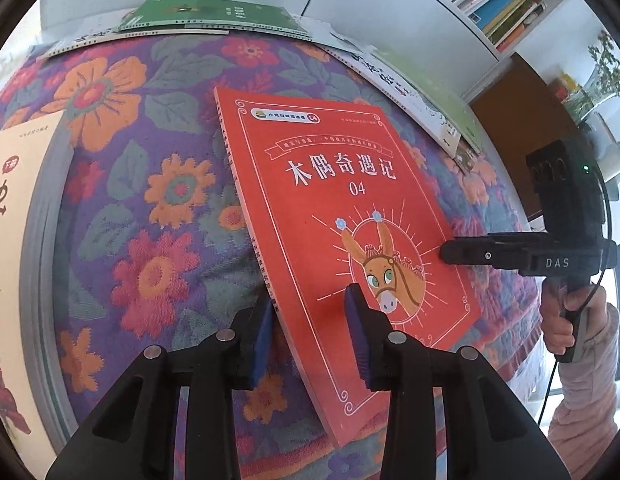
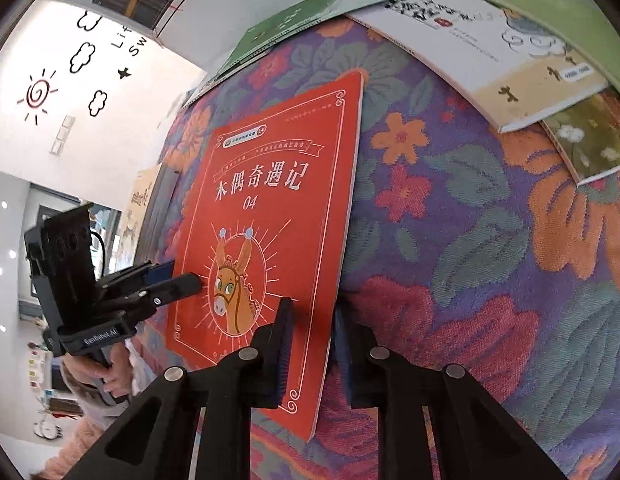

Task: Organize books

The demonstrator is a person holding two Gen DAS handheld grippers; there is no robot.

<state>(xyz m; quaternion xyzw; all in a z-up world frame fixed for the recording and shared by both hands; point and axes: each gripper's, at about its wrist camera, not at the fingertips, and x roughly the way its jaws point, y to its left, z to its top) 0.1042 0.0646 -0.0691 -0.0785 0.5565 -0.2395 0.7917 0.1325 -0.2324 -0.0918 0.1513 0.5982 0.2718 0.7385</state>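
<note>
Both tools clamp the red book (image 1: 350, 216): left tool (image 1: 310, 336) on its spine edge, right tool (image 2: 310, 344) opposite, likely steadying the lift.

A thin red paperback book (image 1: 350, 208) (image 2: 270, 220) with white Chinese title lettering, the number 04 and a cartoon donkey in a circle, closed, cover up, tilted with its spine edge raised off the flowered cloth. Green-covered (image 1: 214, 16) and white-covered (image 2: 482, 48) thin books lie flat along the far edge, a cream one (image 1: 14, 184) at the left
</note>
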